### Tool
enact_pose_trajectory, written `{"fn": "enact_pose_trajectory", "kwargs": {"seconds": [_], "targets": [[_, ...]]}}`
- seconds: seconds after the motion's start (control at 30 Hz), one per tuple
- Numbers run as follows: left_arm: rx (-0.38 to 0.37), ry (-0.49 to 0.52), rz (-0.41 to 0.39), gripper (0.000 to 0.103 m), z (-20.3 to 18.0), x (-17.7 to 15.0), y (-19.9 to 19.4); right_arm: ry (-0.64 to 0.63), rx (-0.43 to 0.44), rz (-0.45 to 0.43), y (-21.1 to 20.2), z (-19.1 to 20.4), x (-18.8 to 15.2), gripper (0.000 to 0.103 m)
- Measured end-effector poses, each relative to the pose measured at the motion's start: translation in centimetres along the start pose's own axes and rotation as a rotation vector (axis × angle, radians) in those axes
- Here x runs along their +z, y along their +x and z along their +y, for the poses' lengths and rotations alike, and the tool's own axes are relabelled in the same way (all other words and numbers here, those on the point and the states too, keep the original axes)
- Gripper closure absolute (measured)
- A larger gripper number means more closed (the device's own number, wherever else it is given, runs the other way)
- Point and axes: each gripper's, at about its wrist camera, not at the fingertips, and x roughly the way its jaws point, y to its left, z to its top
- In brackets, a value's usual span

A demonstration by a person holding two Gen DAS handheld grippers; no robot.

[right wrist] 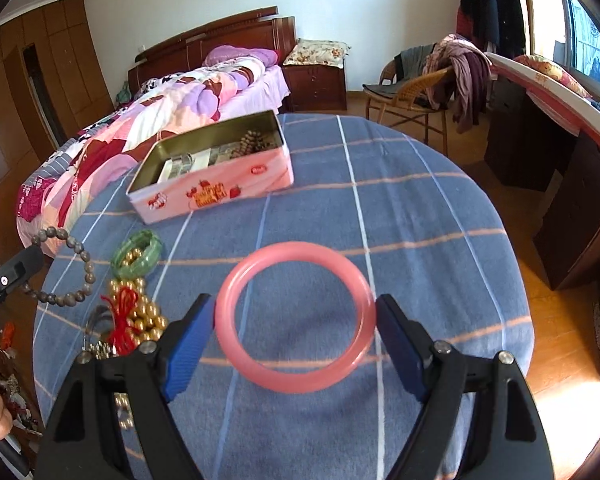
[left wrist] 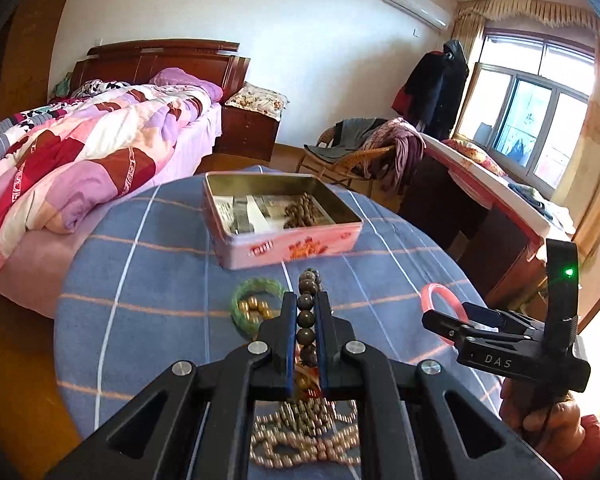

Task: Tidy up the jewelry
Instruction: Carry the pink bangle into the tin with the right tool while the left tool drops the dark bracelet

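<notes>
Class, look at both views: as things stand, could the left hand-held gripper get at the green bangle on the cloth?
Probably not yet. The left hand-held gripper is shut on the dark bead bracelet, so its jaws are occupied. The green bangle lies just beside it on the cloth with nothing over it.

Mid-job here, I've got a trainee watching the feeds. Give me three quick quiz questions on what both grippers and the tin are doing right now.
1. True or false: the left gripper is shut on the dark bead bracelet.
2. What spans the gap between the right gripper's pads? A) green bangle B) pink bangle C) gold beads
3. Is the pink tin lidded or open?

Key
1. True: the beads are pinched between its pads, and the strand hangs from it in the right wrist view.
2. B: the pink bangle sits across the wide jaws.
3. Open, with brown beads inside.
</notes>
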Motion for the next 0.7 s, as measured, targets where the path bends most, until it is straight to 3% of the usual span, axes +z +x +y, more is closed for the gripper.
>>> {"fn": "enact_pose_trajectory", "kwargs": {"seconds": [0.37,0.7], "targets": [[-0.004,-0.028,-0.109,0.096,2.0,5.6,3.4,-0.036,0.021,-0.134,2.4,3.0,7.1,0.019],[0.001,-0.057,-0.124,0.096,3.9,8.8,8.6,-0.028,0.033,-0.155,7.3,4.5,10.9,0.019]]}}
